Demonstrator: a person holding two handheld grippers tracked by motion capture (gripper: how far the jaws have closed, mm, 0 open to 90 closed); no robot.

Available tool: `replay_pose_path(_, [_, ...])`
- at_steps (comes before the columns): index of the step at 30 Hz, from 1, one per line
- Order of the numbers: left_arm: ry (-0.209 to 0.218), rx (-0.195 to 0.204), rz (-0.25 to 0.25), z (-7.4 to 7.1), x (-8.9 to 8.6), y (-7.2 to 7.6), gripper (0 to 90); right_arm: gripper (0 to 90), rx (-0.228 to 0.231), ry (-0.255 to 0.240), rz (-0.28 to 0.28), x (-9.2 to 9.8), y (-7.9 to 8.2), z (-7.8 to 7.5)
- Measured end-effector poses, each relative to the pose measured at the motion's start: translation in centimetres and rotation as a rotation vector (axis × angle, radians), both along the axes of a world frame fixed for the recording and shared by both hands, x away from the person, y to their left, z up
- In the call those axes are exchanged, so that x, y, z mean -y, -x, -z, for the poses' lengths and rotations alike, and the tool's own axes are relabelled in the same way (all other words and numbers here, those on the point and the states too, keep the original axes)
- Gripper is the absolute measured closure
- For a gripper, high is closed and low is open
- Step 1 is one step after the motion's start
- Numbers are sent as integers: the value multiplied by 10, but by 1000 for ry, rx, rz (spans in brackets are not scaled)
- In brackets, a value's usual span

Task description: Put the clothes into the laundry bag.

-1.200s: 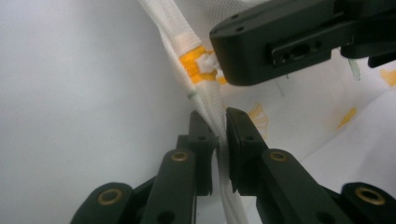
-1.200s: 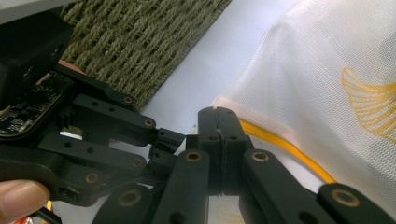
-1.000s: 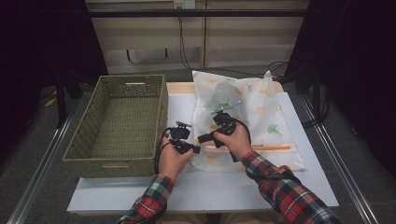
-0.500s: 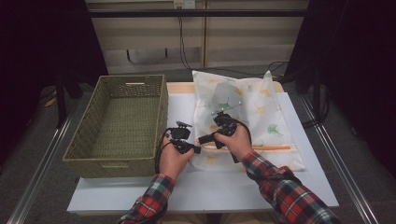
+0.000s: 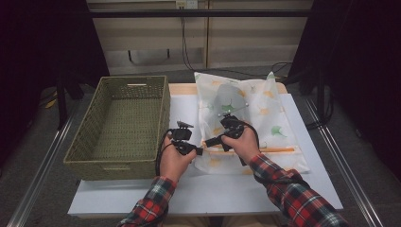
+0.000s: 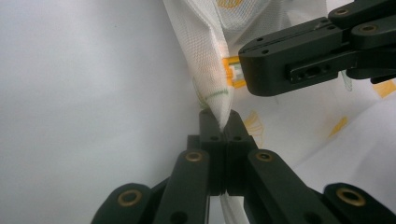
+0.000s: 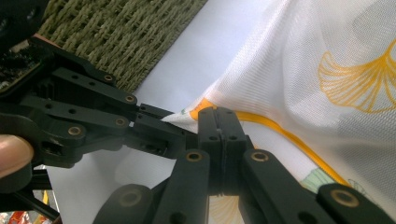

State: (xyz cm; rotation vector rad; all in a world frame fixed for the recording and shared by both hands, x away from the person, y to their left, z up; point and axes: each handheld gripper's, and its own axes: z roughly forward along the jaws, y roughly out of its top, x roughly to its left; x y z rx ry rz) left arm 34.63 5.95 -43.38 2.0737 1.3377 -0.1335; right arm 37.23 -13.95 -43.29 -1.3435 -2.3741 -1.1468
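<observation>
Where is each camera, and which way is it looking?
High view: above the person's side, looking forward and down at the table, basket, mesh bag, both forearms.
Left gripper view: rides the left gripper, looking along its jaws shut on the bag's corner.
Right gripper view: rides the right gripper, jaws shut on the bag's orange edge.
Both gripper views show the other gripper beside their own.

Stood on a grey floor (image 5: 42,189) under even indoor light: a white tabletop (image 5: 227,189), with a strip of pale wood (image 5: 182,89) showing at its far edge. Flanked on both sides by metal rails (image 5: 40,175) running toward the back. Backed by a beige panelled wall (image 5: 236,42), crossed by a dark horizontal bar (image 5: 198,13), with black cables (image 5: 185,42) hanging from a socket (image 5: 187,4). Closed in left and right by black curtains (image 5: 42,42).
</observation>
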Motion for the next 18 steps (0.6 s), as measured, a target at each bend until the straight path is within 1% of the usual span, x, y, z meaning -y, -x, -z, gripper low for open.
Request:
replay_pose_path(1, [-12,0,8,-1,0,0,894,900,-5,-12,2,1,0,0])
replay_pose_path(2, [-7,-2,9,-2,1,1,894,900,-5,-19,4,1,1,-1])
replay_pose_path(3, [-8,-1,24,-2,0,0,894,900,-2,-14,1,1,1,-2])
replay_pose_path(5, [7,-4,5,0,0,0,893,900,1,-14,1,2,2,-4])
replay_pose_path(6, [9,-10,15,0,-1,-1,893,900,-1,-14,-4,2,2,-4])
replay_pose_path(7, [15,-13,12,1,-1,-1,892,900,-5,-19,1,2,2,-5])
replay_pose_path(8, [3,-14,17,2,-1,-2,891,900,-1,-25,3,2,2,-5])
replay_pose_path(9, [7,-21,13,3,-1,-3,889,900,-2,-16,-5,1,2,-5])
replay_pose_path(10, [9,-29,12,3,-1,-4,888,900,7,-14,-10,0,2,-5])
replay_pose_path(11, [3,-26,14,4,-1,-5,885,900,3,-10,-7,-2,3,-6])
replay_pose_path(12, [21,-29,15,5,0,-6,874,900,4,-12,-12,-2,2,-6])
replay_pose_path(13, [25,-23,13,5,1,-7,852,900,10,-16,-10,-3,2,-7])
replay_pose_path(14, [17,-10,19,6,2,-9,835,900,14,-22,-15,-3,2,-8])
replay_pose_path(15, [28,-12,19,6,4,-10,851,900,8,-26,-14,-3,2,-9])
replay_pose_path(16, [31,-17,22,7,5,-11,857,900,8,-19,-8,-2,2,-10])
replay_pose_path(17, [39,-27,29,9,6,-13,863,900,8,-22,-9,-1,2,-10])
replay_pose_path(18, [46,-38,25,9,7,-14,880,900,10,-24,-5,0,1,-10])
